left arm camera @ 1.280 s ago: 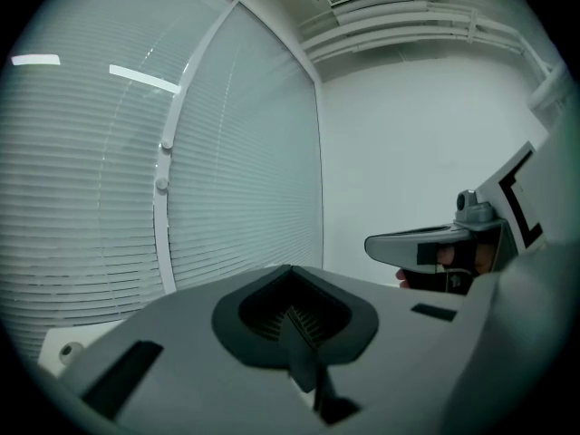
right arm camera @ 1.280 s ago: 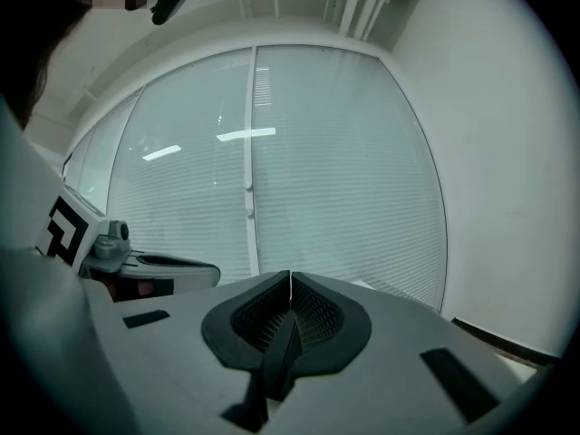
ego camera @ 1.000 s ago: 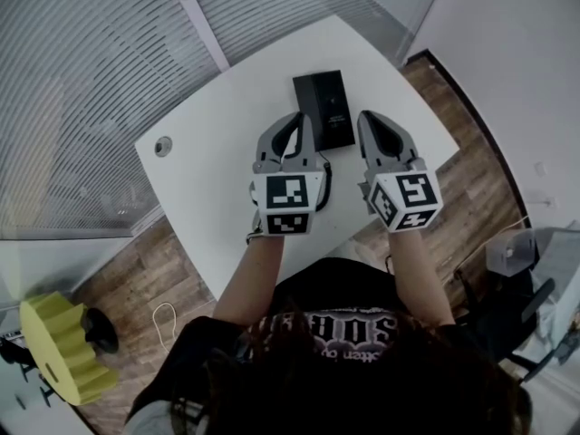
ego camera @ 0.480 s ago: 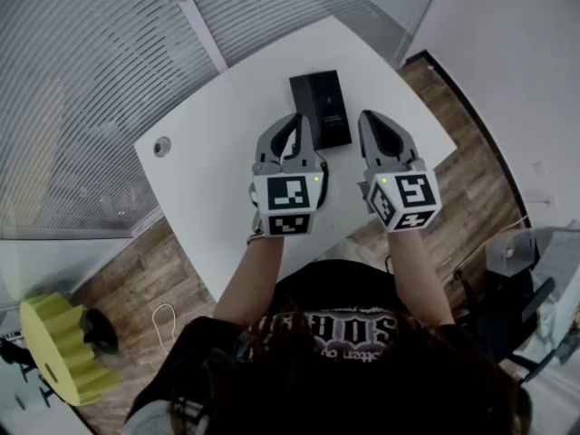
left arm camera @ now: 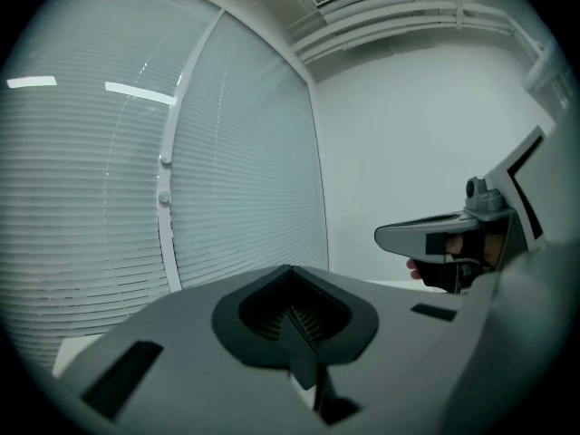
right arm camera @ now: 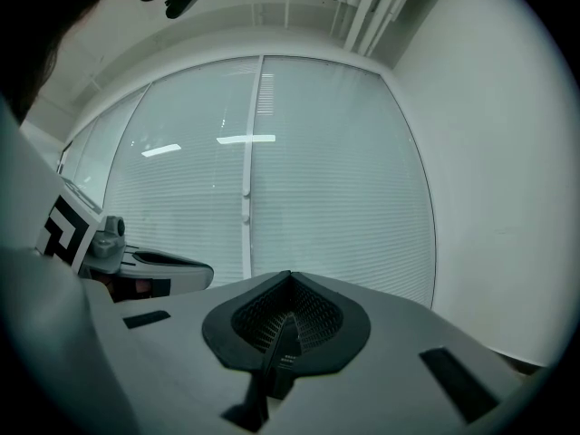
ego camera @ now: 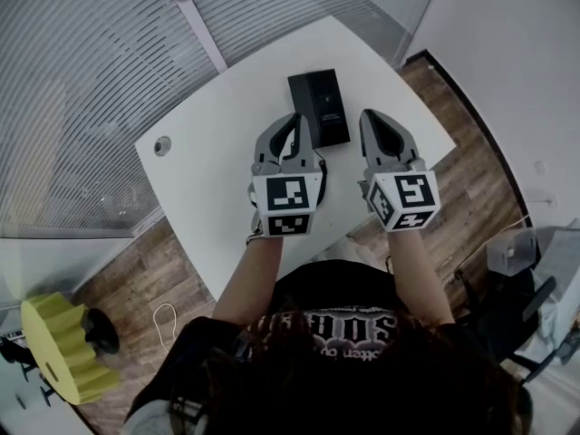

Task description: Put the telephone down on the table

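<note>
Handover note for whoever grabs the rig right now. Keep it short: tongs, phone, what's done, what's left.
Left tongs: shut, empty, held over the table.
Right tongs: shut, empty, alongside the left.
Telephone: lies flat on the table just ahead of the two tips, roughly between them. Neither holds it.
Done: the telephone looks set down.
Left: nothing obvious; probably just draw both tongs back.

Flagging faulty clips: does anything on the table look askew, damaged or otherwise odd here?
Nothing stands out. The black telephone lies flat on the white table, well inside its edges; the left gripper and right gripper are both shut and empty.
</note>
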A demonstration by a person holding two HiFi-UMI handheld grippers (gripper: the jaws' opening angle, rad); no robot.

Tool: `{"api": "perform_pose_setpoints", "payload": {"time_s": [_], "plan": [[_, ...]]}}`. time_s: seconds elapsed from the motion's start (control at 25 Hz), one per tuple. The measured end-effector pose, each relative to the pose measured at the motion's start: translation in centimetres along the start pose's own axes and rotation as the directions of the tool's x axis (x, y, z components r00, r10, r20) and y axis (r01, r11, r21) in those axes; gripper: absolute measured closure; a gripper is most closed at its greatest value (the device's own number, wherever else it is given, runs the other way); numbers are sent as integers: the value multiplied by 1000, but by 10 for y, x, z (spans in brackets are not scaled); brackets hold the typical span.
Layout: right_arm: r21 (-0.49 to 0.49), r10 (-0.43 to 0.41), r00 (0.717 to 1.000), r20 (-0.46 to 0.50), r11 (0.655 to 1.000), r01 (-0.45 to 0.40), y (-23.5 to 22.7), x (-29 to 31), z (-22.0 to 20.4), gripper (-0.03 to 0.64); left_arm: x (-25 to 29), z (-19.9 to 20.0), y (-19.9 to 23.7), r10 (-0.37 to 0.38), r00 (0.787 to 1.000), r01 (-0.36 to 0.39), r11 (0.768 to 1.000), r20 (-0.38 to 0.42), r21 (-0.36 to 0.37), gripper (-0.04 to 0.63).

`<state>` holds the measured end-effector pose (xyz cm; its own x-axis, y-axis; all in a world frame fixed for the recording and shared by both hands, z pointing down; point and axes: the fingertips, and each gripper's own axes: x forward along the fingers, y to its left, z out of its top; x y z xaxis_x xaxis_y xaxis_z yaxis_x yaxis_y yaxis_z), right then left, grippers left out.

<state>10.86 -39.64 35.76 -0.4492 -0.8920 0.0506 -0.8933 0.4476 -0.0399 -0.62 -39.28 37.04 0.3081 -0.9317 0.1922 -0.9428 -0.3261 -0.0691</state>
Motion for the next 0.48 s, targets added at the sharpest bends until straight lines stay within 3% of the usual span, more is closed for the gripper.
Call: {"api": "perform_pose_setpoints", "payload": {"time_s": [0.48], "plan": [[-8,-4,1000,-4,1000,4,0,-1,-2,589,-1,-3,-1,-1,1000,1,1000,-6,-3,592]]}}
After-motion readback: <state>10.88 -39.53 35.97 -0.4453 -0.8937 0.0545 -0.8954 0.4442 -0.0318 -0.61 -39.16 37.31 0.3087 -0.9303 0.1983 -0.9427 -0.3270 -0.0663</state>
